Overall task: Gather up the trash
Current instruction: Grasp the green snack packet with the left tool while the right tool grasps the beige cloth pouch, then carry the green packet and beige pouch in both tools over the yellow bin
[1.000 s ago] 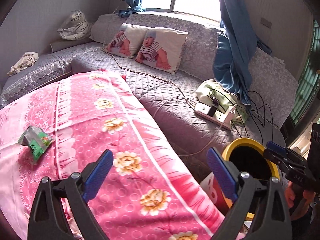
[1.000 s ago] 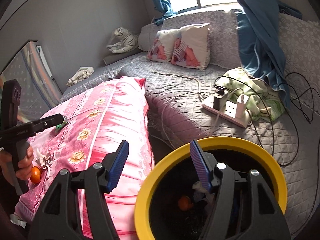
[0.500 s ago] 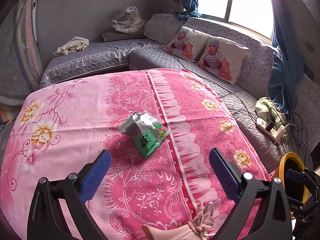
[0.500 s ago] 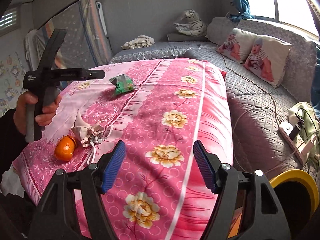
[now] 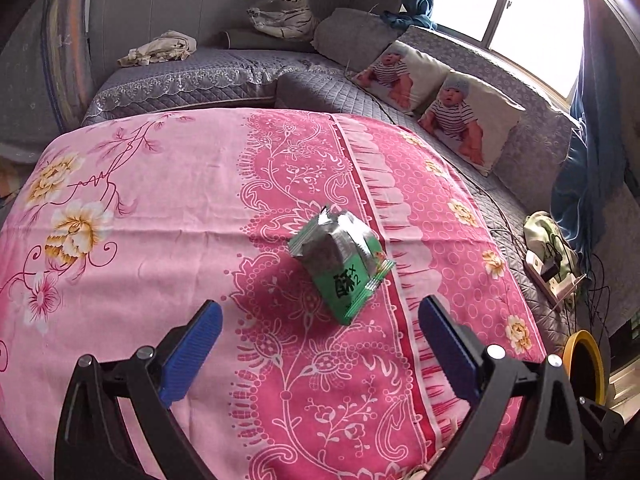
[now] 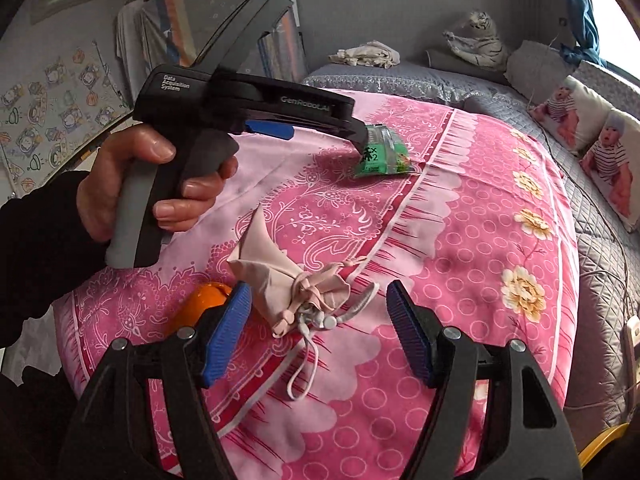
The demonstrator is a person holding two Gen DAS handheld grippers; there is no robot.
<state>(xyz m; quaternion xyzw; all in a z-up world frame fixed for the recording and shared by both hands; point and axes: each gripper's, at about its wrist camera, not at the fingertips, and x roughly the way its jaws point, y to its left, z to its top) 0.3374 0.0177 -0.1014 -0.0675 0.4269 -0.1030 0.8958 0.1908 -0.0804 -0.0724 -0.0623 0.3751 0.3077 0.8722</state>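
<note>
A green and silver snack wrapper (image 5: 340, 258) lies on the pink flowered cloth (image 5: 160, 240). My left gripper (image 5: 320, 344) is open and empty just short of it. In the right wrist view the wrapper (image 6: 382, 156) lies at the left gripper's tip. My right gripper (image 6: 318, 332) is open and empty over a crumpled pale pink cloth mask with white strings (image 6: 288, 280). An orange fruit (image 6: 204, 304) lies left of the mask, partly hidden by my left finger. The yellow-rimmed bin (image 5: 584, 364) stands off the right edge.
A grey quilted sofa (image 5: 328, 88) wraps around the far side with two baby-print pillows (image 5: 436, 96), a tiger toy (image 5: 284, 20) and a rag (image 5: 160, 46). A power strip with cables (image 5: 552, 276) lies on the sofa at right.
Both grippers have swung left from the yellow bin to the pink cloth. The left has closed in on the green wrapper, the right on the pink mask. Both stayed open.
</note>
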